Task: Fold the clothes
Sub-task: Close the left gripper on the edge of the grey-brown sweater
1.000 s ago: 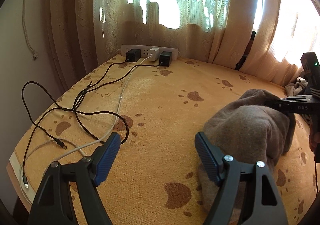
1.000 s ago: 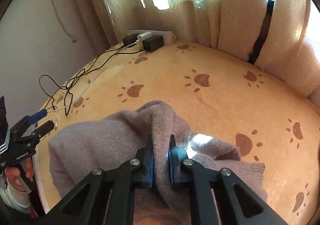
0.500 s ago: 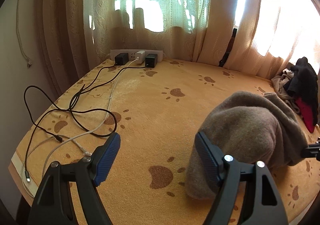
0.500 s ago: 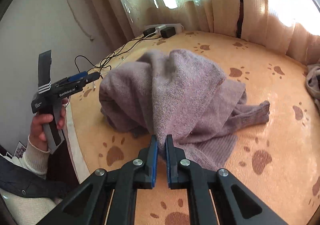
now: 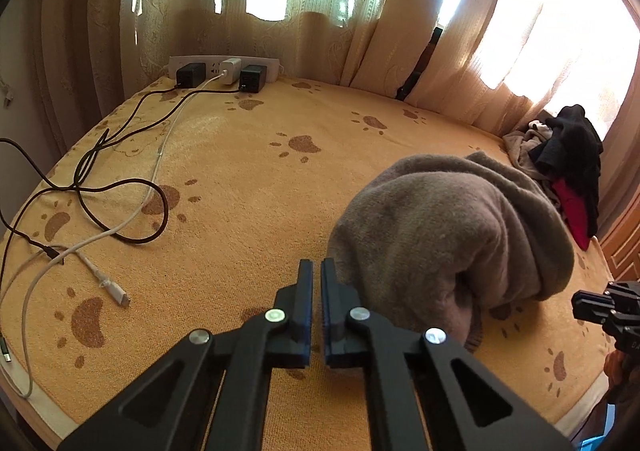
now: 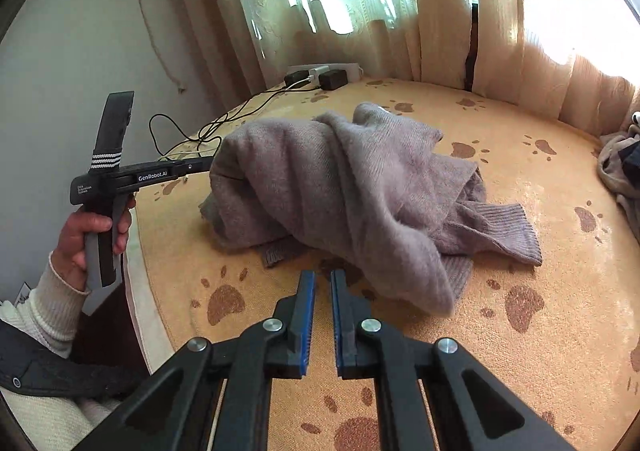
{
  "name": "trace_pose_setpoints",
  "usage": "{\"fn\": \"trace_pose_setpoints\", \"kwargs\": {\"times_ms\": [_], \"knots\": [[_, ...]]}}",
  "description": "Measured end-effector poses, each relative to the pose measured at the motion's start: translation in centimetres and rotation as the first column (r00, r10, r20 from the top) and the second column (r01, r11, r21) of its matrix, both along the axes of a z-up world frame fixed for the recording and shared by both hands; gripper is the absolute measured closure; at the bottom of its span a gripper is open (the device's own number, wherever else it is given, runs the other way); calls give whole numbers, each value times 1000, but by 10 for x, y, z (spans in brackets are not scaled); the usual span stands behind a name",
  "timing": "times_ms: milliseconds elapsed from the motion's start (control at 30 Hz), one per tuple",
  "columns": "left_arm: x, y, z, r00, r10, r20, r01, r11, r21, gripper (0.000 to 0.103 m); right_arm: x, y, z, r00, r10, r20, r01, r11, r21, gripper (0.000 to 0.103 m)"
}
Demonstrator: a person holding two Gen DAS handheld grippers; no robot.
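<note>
A grey-brown knit sweater [image 5: 440, 235] lies in a crumpled heap on the orange paw-print bedspread [image 5: 256, 171]; in the right wrist view the sweater [image 6: 340, 179] shows a ribbed cuff stretched out to the right. My left gripper [image 5: 316, 265] is shut with nothing in it, just left of the heap's near edge. A hand holds that left gripper [image 6: 208, 163] at the bed's left side, its tip by the sweater. My right gripper [image 6: 322, 275] is shut and holds nothing, a little short of the heap's front. Its black tip [image 5: 592, 303] shows at the right.
A white power strip with chargers [image 5: 224, 71] sits at the back by the curtains. Black and white cables [image 5: 120, 203] trail over the bed's left part. A pile of other clothes [image 5: 560, 167] lies at the far right. The bed edge [image 6: 140, 291] runs beside the person's sleeve.
My right gripper let go of the sweater and drew back; the sweater dropped into a heap. My left gripper went from wide open to shut.
</note>
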State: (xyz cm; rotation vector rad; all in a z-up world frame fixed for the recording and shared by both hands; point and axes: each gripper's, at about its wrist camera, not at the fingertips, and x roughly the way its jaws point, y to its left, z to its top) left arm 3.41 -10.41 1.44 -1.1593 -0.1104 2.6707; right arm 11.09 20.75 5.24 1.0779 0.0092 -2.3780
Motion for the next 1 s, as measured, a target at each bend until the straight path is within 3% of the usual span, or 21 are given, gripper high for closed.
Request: {"fn": "trace_pose_setpoints", "kwargs": {"times_ms": [100,167,200,233,300,500,600,667,733,867,1000], "knots": [[-5,-1,-6,1000,17,17,-17,999,-28,97,-6,4,1,999,-33,-2,33,999,-24,92],[-7,-4,-10,999,37,29,-36,999,-33,96,-7,10,4,998,-62,-19,61,997,-45,86],[-7,-5,-11,999,44,30,-43,998,-38,96,-8,13,6,997,-76,-26,74,996,-56,74],[-7,-6,-11,998,51,29,-50,998,-44,96,-8,16,9,996,-85,-25,82,993,-85,47],[-6,-7,-12,998,62,24,-61,997,-55,95,-7,23,15,994,-103,-37,97,986,-136,17],[-5,-10,-10,997,73,12,-72,996,-58,86,3,31,37,981,-152,-118,135,981,-136,17],[-4,-9,-12,998,57,24,-56,998,-30,64,6,33,43,972,-177,-155,160,981,-112,17],[-3,-10,-13,998,48,37,-49,999,13,37,7,33,43,970,-180,-165,165,981,-103,17],[-2,-11,-13,998,49,37,-51,997,52,30,6,32,41,971,-177,-162,162,982,-101,17],[-5,-8,-12,998,-2,61,-5,995,103,29,6,30,36,973,-170,-156,156,983,-98,17],[-11,2,-19,988,-110,108,92,983,162,29,4,31,32,976,-165,-144,148,982,-117,17]]}}
